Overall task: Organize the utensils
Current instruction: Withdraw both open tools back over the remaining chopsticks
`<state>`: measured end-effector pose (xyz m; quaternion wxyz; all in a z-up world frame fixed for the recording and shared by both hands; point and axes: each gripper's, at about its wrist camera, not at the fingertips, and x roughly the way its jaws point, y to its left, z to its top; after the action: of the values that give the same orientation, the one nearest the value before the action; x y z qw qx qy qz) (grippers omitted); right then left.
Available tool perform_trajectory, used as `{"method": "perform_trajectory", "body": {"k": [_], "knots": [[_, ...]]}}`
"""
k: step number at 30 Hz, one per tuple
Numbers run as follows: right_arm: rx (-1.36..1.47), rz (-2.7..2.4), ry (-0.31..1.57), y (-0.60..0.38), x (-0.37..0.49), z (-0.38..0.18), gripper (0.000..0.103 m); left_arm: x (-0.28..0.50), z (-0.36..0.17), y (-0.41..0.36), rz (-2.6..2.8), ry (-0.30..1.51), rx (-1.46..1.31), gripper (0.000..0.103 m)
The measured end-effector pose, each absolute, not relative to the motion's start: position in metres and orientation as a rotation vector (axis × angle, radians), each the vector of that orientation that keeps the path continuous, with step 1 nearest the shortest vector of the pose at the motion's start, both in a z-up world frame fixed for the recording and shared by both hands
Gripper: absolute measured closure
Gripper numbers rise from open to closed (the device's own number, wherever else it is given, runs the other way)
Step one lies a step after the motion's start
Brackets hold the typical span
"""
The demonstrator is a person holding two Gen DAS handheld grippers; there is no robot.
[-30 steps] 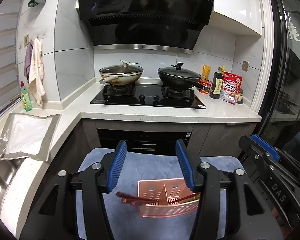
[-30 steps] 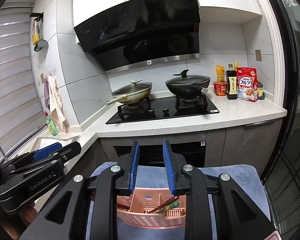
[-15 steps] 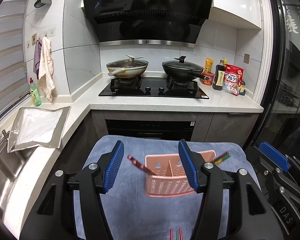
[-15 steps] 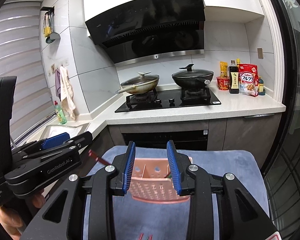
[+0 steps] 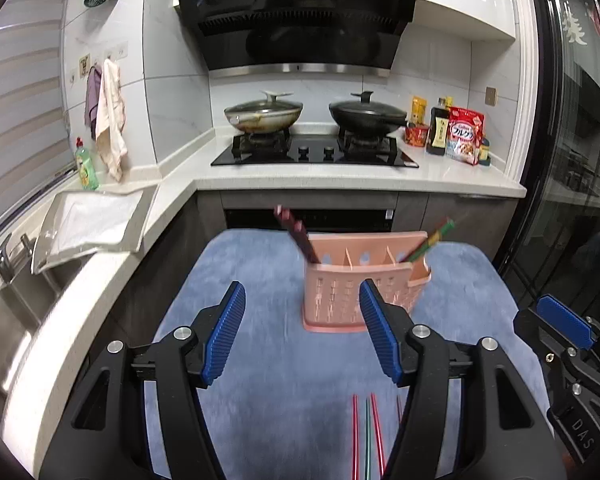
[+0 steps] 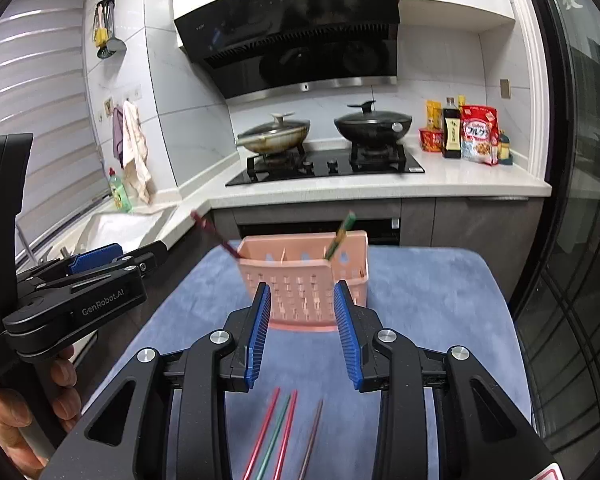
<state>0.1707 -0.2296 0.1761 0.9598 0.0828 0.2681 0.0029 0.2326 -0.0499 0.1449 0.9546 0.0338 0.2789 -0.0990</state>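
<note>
While both grippers hover over blue mat [image 5: 260,360], nothing sits between either pair of pads. Left gripper [image 5: 302,336]: jaws moderately wide, just been opening, empty. Pink utensil holder [image 5: 360,284] upright on mat ahead; dark red chopsticks [image 5: 296,236] lean out of its left compartment, green chopstick [image 5: 430,240] out of right. Loose chopsticks [image 6: 284,428], red, green, brown, flat on mat near. Right gripper [image 6: 302,334]: jaws narrower, opened slightly, empty.

Two wrist views, side by side, angled down, sharing the pink holder [image 5: 360,296] and stove [image 6: 328,166].
</note>
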Motion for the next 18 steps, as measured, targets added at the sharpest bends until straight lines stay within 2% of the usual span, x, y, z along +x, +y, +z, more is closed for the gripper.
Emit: {"method": "perform_trajectory", "body": {"k": [10,18], "knots": [[0.181,0.0,0.597,-0.222,0.125,0.141,0.07,0.191,0.101,-0.037,-0.198,0.64,0.063,0.047],[0.211,-0.016,0.687,-0.215,0.088,0.089,0.07,0.156,0.057,-0.033,-0.191,0.694,0.087,0.047]]}}
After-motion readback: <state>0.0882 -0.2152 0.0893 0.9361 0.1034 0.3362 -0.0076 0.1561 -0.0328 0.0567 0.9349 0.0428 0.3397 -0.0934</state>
